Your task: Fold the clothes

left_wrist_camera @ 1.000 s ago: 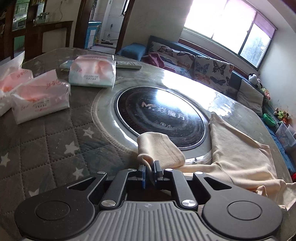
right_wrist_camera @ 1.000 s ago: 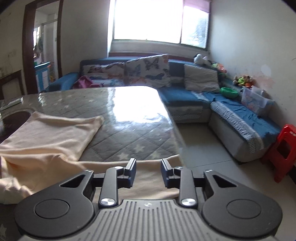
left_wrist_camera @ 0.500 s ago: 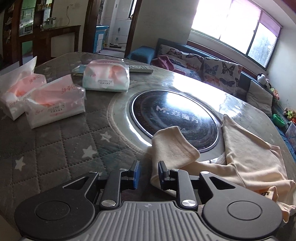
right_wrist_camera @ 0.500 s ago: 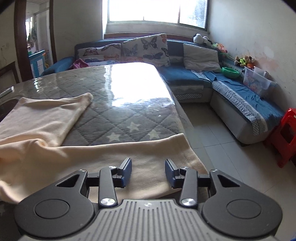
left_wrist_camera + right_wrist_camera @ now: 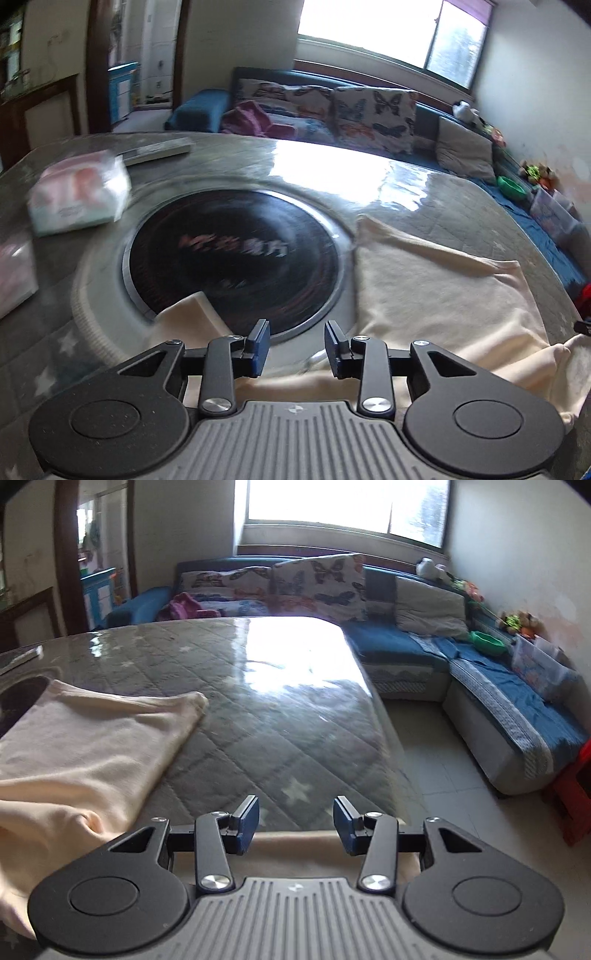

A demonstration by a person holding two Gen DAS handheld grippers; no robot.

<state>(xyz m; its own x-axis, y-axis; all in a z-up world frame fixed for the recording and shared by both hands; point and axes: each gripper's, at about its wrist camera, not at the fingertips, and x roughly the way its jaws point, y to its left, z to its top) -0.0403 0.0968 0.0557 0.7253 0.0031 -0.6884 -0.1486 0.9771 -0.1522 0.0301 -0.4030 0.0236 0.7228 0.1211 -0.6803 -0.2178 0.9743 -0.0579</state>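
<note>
Covering most of the room's middle, the desk (image 5: 280,716) carries a quilted grey star-print cover under a glossy sheet, with a round black cooktop (image 5: 236,254) sunk into it. Across the near side of the desk lies the cream garment (image 5: 436,291), its long axis running roughly side to side along the near edge: one narrow end, seemingly a sleeve (image 5: 188,314), points out over the cooktop's rim, while the broader body spreads toward the far right, where the cloth bunches and droops past the edge. Beyond the cooktop sit a tissue pack (image 5: 79,194) and a flat remote (image 5: 159,150) (both well clear of the cloth).

The left gripper (image 5: 296,345) has just been opening; its jaws stand apart with nothing between them, the cloth lying below. The right gripper (image 5: 295,821) has also widened over the last moments and hangs released over the garment's near hem (image 5: 295,840), gripping nothing.

My judgement: this is a re-grip between folds. To do it well, each gripper should come down on a clean single edge, not the bunched ridge, pinch both points at matching spots along the long axis, and lift evenly so that the fold lands square rather than skewed.
</note>
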